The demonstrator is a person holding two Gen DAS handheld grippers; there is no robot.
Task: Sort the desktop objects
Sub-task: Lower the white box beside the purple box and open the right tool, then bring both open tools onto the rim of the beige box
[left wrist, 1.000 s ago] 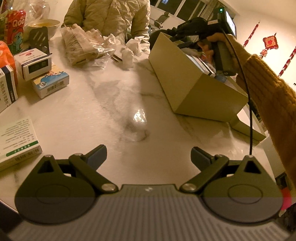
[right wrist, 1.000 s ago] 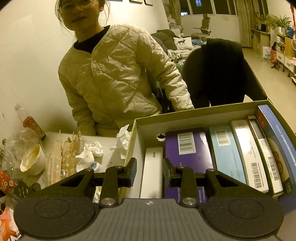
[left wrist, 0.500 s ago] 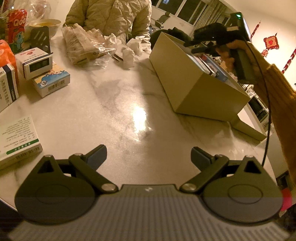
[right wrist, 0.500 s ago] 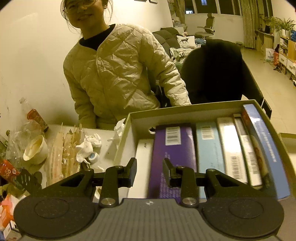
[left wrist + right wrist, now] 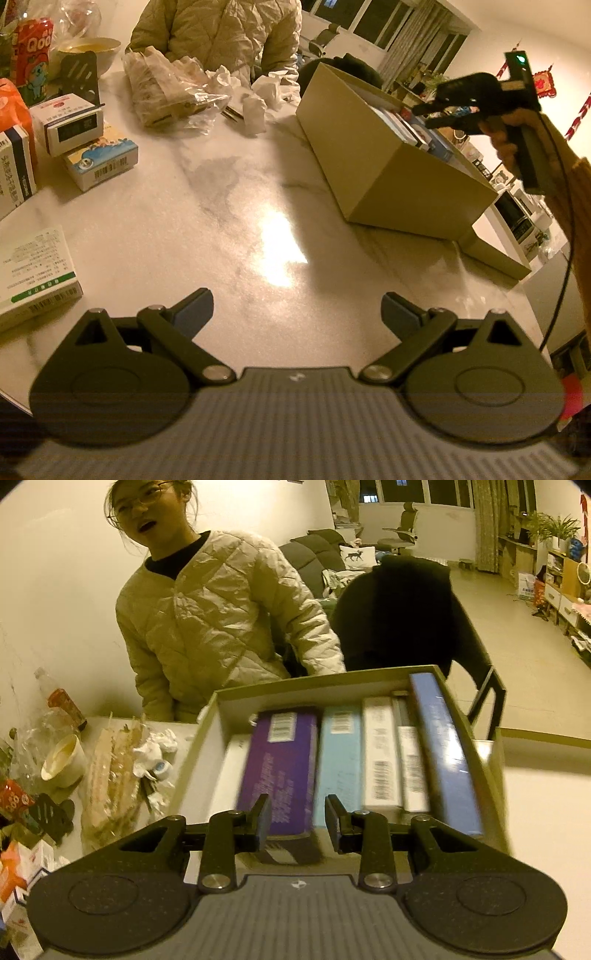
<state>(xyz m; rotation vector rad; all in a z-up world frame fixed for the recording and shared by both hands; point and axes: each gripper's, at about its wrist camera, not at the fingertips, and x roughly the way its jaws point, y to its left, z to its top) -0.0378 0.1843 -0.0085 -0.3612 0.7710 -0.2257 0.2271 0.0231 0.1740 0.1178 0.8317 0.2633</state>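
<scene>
An open beige cardboard box stands on the marble table at the right; inside stand several packs on edge, among them a purple one, a light-blue one and a dark-blue one. My right gripper hovers above the box's near end, fingers slightly apart with nothing between them; it also shows in the left wrist view as the right gripper, raised over the box. My left gripper is wide open low over the bare table. Loose packs lie at the left: a green-striped white box and a blue-and-white box.
A person in a quilted jacket sits at the far side. Crumpled tissues, a plastic bag of sticks, a bowl, a red bottle and more cartons crowd the far left. The box lid lies beside the box.
My right gripper has lifted up and drawn back toward the near end of the box, empty. The left gripper has drifted slightly; its fingers stay wide apart.
</scene>
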